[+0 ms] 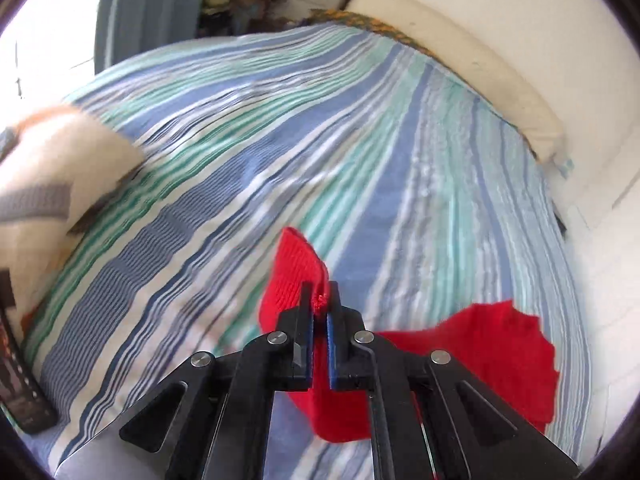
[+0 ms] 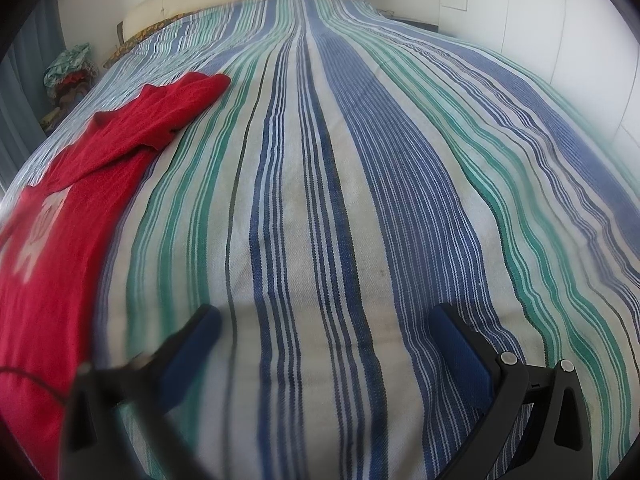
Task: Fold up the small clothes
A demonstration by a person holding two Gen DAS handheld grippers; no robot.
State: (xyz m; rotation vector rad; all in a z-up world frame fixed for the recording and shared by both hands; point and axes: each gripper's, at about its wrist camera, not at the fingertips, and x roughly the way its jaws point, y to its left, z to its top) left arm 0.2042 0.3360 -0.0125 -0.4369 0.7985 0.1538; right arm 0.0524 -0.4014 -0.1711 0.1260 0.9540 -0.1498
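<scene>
While the striped bedspread [image 2: 320, 220] runs bare from 12 to 4 o'clock, the right gripper [image 2: 324, 332] hangs over it, jaws spread wide and holding nothing. Blur smears its left finger [image 2: 192, 344]. Toward 9 o'clock lies the red knit sweater [image 2: 68, 240], cut off by the frame. The left gripper [image 1: 320, 300] pinches its edge [image 1: 294, 276].

Black linkage tool [image 1: 319, 300], blue pads [image 2: 460, 354], seemingly silver rivets.
</scene>
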